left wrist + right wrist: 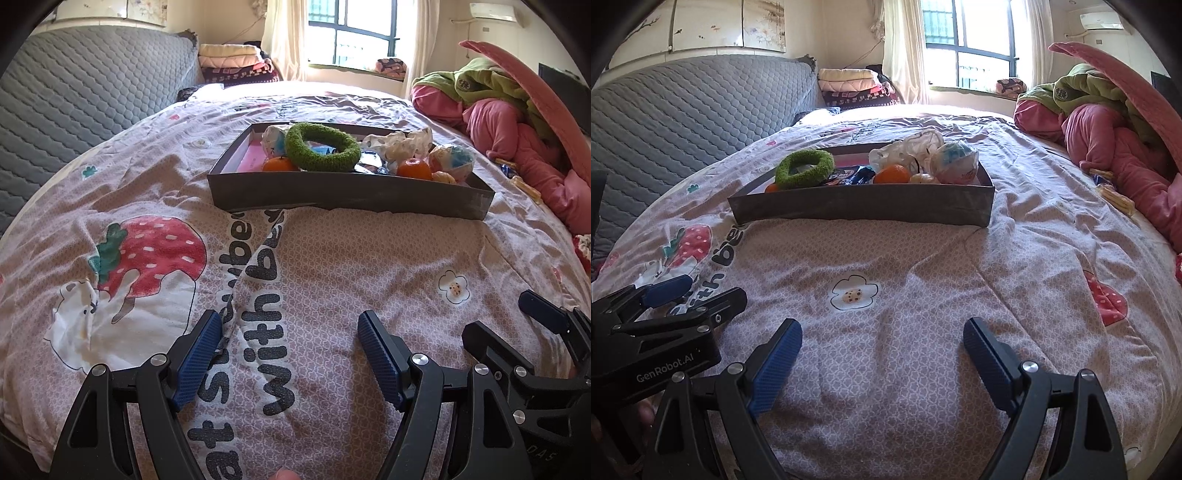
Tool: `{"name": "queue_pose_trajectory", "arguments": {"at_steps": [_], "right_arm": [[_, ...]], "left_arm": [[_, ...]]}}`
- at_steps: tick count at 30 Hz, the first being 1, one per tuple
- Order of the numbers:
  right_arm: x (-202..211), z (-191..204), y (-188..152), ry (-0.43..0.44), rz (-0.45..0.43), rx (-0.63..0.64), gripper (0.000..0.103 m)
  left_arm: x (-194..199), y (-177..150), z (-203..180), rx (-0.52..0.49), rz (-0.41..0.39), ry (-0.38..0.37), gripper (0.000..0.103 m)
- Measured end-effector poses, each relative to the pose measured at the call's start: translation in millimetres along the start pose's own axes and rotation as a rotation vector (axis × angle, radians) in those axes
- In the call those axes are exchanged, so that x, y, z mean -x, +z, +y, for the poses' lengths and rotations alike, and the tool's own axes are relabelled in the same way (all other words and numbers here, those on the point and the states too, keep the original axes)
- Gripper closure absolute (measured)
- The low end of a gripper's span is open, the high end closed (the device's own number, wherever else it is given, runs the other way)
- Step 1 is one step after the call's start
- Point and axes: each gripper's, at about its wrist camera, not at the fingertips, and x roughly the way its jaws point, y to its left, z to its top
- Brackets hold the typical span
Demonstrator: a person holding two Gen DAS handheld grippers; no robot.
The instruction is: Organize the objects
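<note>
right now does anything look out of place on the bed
Yes: yellow snack packets lie loose on the sheet by the pink clothes, outside the box that holds the ring, oranges and ball.

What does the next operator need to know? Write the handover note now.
Left hand-held gripper: open, empty, over the bedspread.
Right hand-held gripper: open, empty, beside it.
Dark tray ahead holds the green fuzzy ring, oranges, a patterned ball, plastic bags and wrapped snacks.
Done: these items are in the tray.
Left: possibly the yellow packet by the pink clothes.
</note>
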Motion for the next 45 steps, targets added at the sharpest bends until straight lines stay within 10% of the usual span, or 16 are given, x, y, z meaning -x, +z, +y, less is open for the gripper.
{"name": "queue_pose_trajectory", "arguments": {"at_steps": [45], "right_arm": [[0.2,-2.9,-1.0,-0.008,0.004,-0.007,0.014]], "left_arm": [[3.3,0.3,0.4,0.002,0.005,-0.003,0.026]]}}
